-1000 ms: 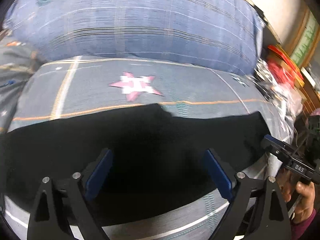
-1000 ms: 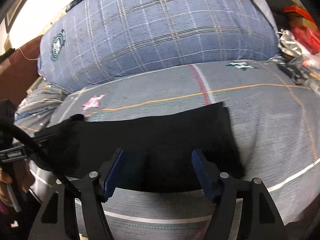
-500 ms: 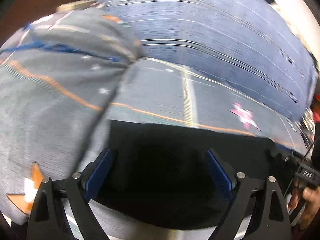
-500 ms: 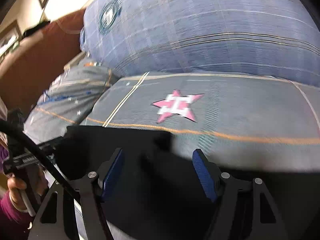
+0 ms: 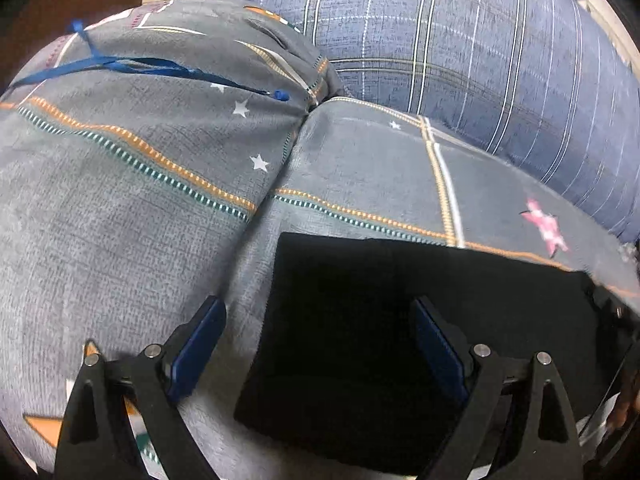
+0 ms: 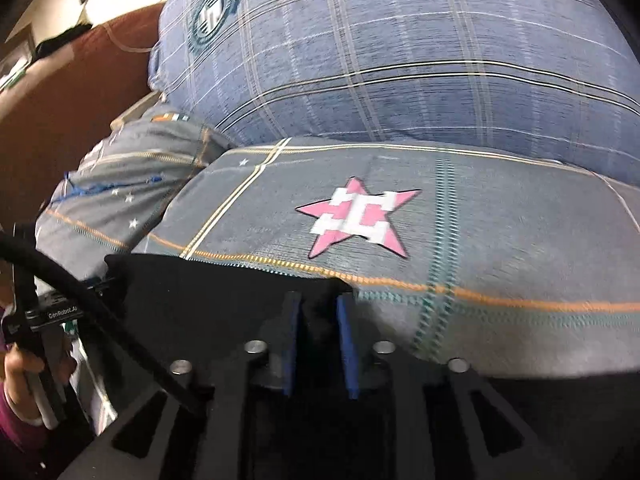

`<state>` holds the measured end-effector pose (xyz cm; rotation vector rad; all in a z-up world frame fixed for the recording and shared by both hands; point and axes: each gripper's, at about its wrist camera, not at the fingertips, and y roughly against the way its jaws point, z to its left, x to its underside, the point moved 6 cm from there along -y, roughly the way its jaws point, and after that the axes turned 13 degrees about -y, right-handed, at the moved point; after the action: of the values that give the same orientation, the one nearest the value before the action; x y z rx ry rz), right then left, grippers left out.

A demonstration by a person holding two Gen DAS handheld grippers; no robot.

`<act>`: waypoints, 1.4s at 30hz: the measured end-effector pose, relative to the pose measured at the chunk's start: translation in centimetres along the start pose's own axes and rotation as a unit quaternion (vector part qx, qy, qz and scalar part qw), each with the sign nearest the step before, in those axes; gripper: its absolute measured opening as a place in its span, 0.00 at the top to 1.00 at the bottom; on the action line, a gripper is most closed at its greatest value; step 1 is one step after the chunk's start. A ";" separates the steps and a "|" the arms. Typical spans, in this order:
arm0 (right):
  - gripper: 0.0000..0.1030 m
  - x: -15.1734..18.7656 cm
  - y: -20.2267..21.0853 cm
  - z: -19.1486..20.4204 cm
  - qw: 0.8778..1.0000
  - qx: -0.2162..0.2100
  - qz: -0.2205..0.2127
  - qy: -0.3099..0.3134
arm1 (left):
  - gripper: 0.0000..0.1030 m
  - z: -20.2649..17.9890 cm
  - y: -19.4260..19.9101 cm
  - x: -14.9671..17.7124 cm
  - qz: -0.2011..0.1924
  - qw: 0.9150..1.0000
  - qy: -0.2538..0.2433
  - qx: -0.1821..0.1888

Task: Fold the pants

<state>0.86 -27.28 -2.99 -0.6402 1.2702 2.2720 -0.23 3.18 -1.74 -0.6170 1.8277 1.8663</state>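
— Bedding first: what do we list nearest us on the grey bedsheet [image 5: 360,168]?

— Nearest, our left gripper [image 5: 316,344], blue pads spread wide, holding nothing. It hovers over the left end of the black pants [image 5: 360,320], one pad above bare sheet, the other above the cloth. A second ago it was centred over the middle of the pants; it has swung to the end.

— And the right?

— Right gripper [image 6: 318,320], pads drawn in narrow with black cloth pinched between them at the pants' far edge [image 6: 224,288]. It was wide half a second ago, so we judge a grasp just made, ready to lift for a fold.

— The pants themselves?

— Flat on the sheet, a dark rectangle, near edge toward us.

— Farther back?

— Grey pillow [image 5: 120,160] with blue ribbon [image 5: 140,66] on the left, pink star [image 6: 360,216] on the sheet, then the blue plaid quilt [image 6: 400,60].
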 end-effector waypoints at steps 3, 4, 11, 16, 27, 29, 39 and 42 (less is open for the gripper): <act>0.57 1.2 2.4 1.2 1.000 -0.021 -0.006 0.009 | 0.11 -0.6 1.6 -0.3 -0.018 1.000 0.001 -0.001; 0.45 1.7 3.0 1.7 1.000 -0.027 -0.004 0.014 | 0.11 -0.9 2.2 -0.3 -0.023 1.000 -0.001 0.000; 0.42 6.6 3.8 5.0 0.996 -0.053 0.025 0.063 | 0.11 -3.9 4.8 0.6 -0.042 0.998 -0.025 0.039; 0.42 9.0 1.2 6.2 0.995 -0.012 0.032 0.090 | 0.11 -4.4 2.8 3.9 0.019 0.998 -0.055 0.011; 0.34 8.8 4.4 4.4 0.998 -0.009 0.014 0.065 | 0.08 -3.9 4.0 5.2 0.018 0.999 -0.021 0.038; 0.32 8.5 5.7 3.1 0.999 -0.009 0.002 0.046 | 0.08 -4.7 4.5 4.5 0.007 0.999 -0.026 0.044; 0.25 8.0 11.1 -4.2 0.998 0.046 -0.037 -0.027 | 0.07 -13.4 5.7 1.8 -0.021 0.988 -0.099 0.118; 0.21 8.4 12.7 -7.0 0.995 0.065 -0.049 -0.055 | 0.07 -16.6 5.5 1.3 -0.022 0.980 -0.125 0.155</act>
<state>-12.05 -37.96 -2.92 -0.5121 1.2923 2.0950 -4.49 -13.49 1.52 -0.2934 1.8647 1.5086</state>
